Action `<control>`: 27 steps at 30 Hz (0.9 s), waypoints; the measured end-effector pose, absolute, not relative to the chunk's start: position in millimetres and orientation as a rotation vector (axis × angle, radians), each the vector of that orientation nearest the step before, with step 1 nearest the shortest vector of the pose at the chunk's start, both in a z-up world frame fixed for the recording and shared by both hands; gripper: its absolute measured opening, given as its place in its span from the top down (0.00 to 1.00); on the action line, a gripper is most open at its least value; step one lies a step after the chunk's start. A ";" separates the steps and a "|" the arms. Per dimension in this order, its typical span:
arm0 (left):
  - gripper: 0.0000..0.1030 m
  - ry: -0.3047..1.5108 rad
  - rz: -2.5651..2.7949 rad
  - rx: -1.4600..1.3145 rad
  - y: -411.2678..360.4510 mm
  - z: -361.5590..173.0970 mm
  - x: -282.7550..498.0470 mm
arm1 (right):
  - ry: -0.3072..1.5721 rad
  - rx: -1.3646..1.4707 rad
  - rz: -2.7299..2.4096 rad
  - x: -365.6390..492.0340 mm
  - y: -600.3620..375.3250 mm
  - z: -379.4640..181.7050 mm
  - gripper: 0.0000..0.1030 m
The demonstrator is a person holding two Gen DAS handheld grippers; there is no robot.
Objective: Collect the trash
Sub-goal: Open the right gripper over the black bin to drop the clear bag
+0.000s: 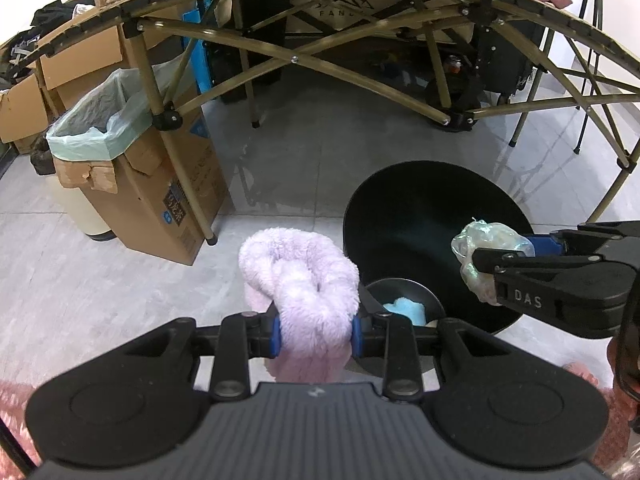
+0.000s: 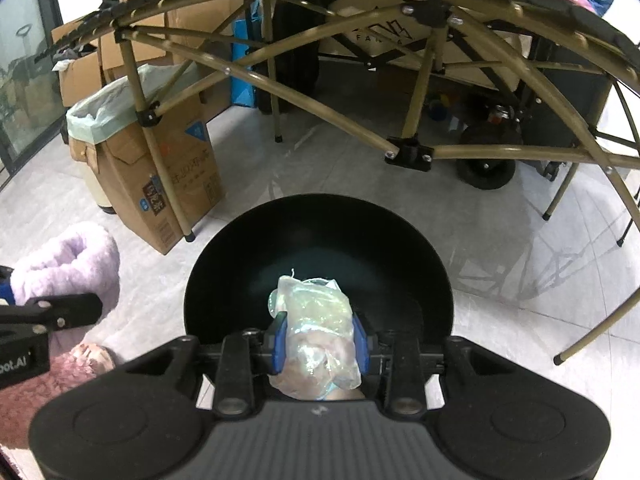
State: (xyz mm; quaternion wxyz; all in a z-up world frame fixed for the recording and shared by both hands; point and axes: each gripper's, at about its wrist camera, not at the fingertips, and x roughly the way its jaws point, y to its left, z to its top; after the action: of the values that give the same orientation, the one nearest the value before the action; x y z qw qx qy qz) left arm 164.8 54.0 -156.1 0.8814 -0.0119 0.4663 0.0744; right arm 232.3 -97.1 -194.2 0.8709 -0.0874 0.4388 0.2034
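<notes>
My left gripper is shut on a fluffy lilac cloth, which bulges up between the blue pads. That cloth also shows at the left of the right wrist view. My right gripper is shut on a crumpled clear plastic wrapper, held over a large black bowl on the floor. In the left wrist view the wrapper and right gripper hang over that bowl. A smaller black bowl holding a light blue scrap sits just beyond my left fingers.
A cardboard box lined with a pale green bag stands at the left beside a folding table's leg. The table frame arches overhead. More cartons, a cart wheel and tripod legs crowd the back. A pink sleeve shows low left.
</notes>
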 end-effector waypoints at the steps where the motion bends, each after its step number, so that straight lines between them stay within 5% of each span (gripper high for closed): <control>1: 0.70 0.974 0.157 -0.025 54.2 -156.8 165.8 | 0.916 -0.189 0.430 233.3 -95.2 -195.4 0.69; 8: 0.70 0.980 0.149 -0.036 54.8 -158.1 165.9 | 0.922 -0.198 0.416 240.1 -93.0 -199.4 0.59; 14: 0.70 0.980 0.154 -0.042 55.8 -158.4 166.5 | 0.909 -0.195 0.385 239.0 -98.8 -197.3 0.20; 18: 0.70 0.977 0.160 -0.039 55.2 -158.2 165.7 | 0.921 -0.151 0.373 241.6 -104.0 -195.1 0.06; 27: 0.70 0.971 0.166 -0.032 54.1 -158.7 165.4 | 0.929 -0.139 0.364 241.4 -108.0 -194.6 0.00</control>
State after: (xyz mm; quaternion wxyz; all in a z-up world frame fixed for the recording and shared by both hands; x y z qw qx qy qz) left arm 165.4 54.1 -158.7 0.8810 -0.0153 0.4661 0.0795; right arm 241.4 -108.0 -194.6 0.8758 -0.0664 0.4452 0.1743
